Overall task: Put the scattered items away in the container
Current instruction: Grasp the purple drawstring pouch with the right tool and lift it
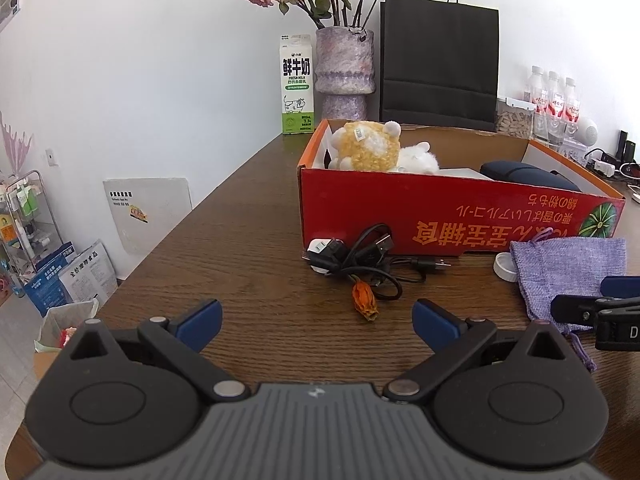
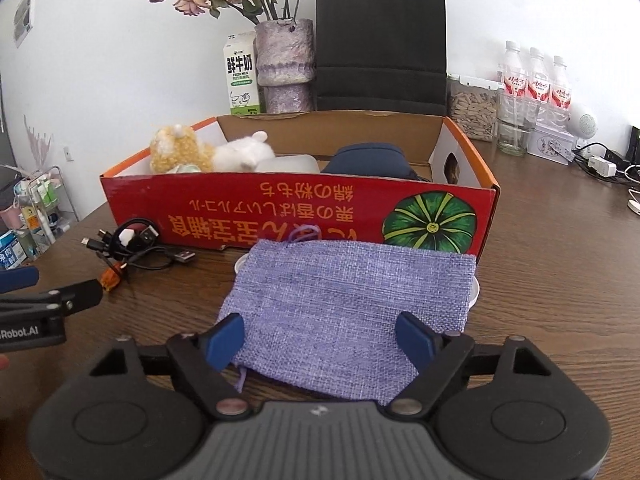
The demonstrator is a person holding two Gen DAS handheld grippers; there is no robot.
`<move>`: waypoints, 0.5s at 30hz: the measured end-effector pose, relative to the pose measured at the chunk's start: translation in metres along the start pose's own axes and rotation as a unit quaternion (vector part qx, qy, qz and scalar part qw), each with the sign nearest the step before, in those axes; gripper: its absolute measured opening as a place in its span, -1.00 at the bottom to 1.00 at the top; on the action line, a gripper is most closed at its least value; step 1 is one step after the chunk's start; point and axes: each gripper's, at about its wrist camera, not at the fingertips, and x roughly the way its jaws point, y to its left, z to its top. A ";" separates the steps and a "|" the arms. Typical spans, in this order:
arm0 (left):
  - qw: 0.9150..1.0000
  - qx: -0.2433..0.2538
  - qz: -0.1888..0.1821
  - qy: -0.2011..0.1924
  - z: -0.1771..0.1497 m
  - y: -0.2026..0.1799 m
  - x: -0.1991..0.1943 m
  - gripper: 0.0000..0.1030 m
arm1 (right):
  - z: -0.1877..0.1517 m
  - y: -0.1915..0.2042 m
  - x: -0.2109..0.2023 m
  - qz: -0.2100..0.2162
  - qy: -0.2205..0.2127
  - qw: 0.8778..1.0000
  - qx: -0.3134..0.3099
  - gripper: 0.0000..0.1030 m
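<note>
While both handheld grippers hover low over a dark wooden table [image 1: 248,216], their jaws stand apart. The left gripper [image 1: 317,324] has nothing between its blue pads; just beyond it lies a dried orange flower bud [image 1: 365,300], touching a tangle of black charging cables [image 1: 360,258] with a white plug. The right gripper [image 2: 320,340] has its pads on either side of the near edge of a flat purple cloth pouch [image 2: 352,300]; whether they press on the cloth cannot be told. The pouch lies on the table just in front of the box and partly covers a white round lid [image 1: 505,267]. Behind these things sits an open red cardboard box [image 2: 280,216] with a green pumpkin printed on it. Inside it are a yellow plush toy [image 1: 368,146], a white plush toy [image 2: 244,154] and a dark blue pouch [image 2: 370,160]. Farther back, against the white wall, stand a milk carton [image 1: 297,84], a purple vase of dried roses [image 1: 345,72], a black paper bag [image 1: 439,64] and three water bottles [image 2: 534,80].
</note>
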 end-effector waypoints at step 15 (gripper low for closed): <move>1.000 0.002 0.002 0.007 0.000 -0.001 0.001 1.00 | -0.006 -0.007 -0.014 0.027 -0.019 0.999 0.032 -0.94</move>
